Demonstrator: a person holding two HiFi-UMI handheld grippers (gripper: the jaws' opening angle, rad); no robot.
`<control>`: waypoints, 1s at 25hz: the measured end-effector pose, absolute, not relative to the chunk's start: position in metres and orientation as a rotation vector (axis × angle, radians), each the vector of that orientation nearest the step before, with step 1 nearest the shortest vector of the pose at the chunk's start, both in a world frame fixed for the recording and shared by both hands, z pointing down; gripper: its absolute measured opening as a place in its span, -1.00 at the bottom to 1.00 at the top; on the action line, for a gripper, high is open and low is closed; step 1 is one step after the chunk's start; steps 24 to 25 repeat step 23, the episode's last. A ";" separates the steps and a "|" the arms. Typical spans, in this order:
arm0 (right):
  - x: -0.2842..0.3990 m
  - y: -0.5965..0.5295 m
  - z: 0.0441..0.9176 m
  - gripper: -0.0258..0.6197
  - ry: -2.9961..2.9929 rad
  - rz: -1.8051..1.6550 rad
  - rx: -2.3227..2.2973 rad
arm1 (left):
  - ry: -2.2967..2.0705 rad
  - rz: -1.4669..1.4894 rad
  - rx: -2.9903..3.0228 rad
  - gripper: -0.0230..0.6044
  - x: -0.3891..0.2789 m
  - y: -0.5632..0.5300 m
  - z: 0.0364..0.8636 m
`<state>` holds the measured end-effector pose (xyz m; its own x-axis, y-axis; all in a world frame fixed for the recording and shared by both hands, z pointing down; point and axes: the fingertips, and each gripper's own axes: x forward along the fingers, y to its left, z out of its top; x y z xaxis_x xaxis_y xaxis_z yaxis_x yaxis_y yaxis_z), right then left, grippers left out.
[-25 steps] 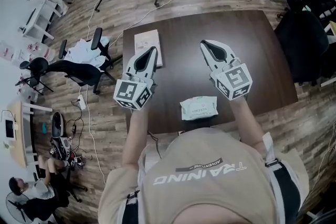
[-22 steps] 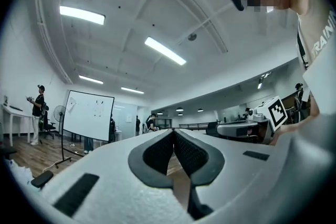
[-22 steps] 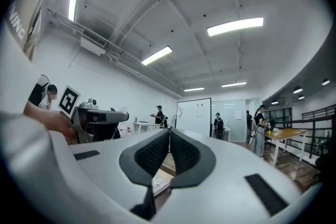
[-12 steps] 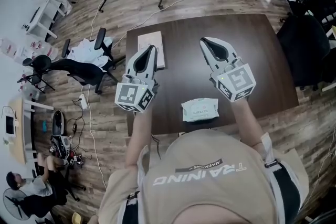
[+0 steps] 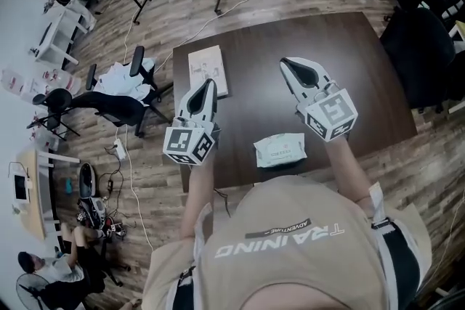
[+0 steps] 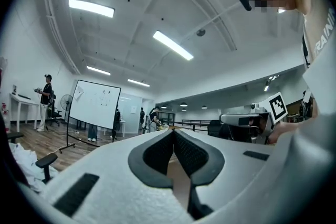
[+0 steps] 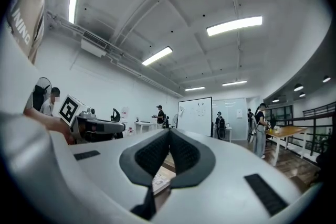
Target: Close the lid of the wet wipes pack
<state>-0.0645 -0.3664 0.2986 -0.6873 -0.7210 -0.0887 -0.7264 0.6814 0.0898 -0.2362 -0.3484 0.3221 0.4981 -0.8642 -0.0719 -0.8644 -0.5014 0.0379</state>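
Hand-held grippers [image 5: 209, 83] [image 5: 285, 63] flanking pale wipes pack [image 5: 280, 149]

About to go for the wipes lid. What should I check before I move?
1. Wet wipes pack lies flat on the table, near the person: ok.
2. Lid open or shut: cannot tell, too small in the head view.
3. Left gripper jaws together, nothing between them: ok.
4. Right gripper jaws together, nothing between them: ok.
5. Booklet lies apart from the pack, toward the far left: ok.
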 end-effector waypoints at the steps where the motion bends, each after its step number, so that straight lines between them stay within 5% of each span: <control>1: -0.064 -0.366 0.299 -0.88 2.839 0.184 -1.225 | 1.564 0.131 -2.715 -0.90 -0.236 -0.348 0.321; 25: -0.074 -0.354 0.304 -0.88 2.884 0.254 -1.189 | 1.560 0.103 -2.770 -0.90 -0.227 -0.340 0.339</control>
